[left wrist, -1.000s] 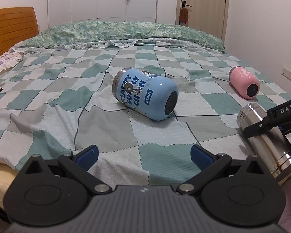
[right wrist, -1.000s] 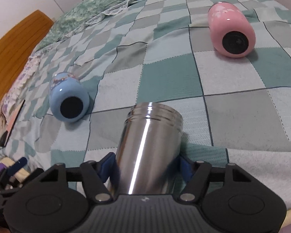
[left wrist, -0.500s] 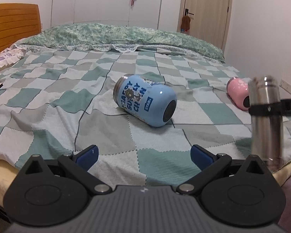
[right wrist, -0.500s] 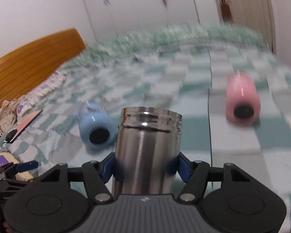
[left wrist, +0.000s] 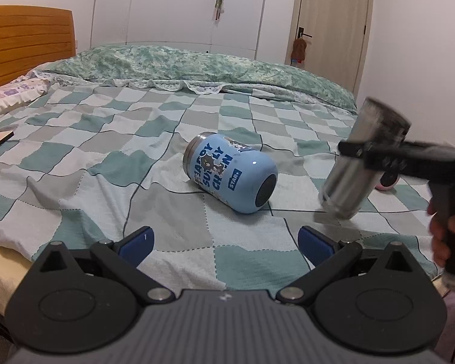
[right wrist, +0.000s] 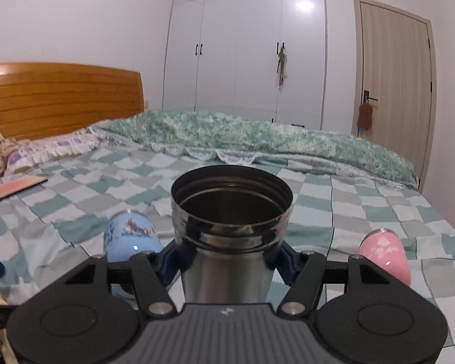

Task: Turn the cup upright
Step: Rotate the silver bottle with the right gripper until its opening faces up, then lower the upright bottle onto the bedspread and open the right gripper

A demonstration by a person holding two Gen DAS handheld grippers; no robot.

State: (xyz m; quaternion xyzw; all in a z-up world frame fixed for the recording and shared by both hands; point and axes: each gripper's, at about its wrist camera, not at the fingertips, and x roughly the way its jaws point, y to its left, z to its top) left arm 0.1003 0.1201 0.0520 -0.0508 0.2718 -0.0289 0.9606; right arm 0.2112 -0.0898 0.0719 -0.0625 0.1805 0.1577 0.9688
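Steel cup [right wrist: 227, 230], lying tipped in our right gripper [right wrist: 227, 265] a second ago, now rides clamped mouth-up though leaning above the bed's [left wrist: 85, 163] near right edge, so only setting down remains, while our left gripper [left wrist: 224, 241] waits, jaws apart.

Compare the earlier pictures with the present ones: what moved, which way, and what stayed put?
The right hand-held gripper, clamped on the steel cup throughout, lifted it off the checked blanket and swung it from lying on its side to mouth-up; it now hangs tilted above the bed. The blue cup and pink cup still lie on their sides. The left hand-held gripper stayed open and empty.
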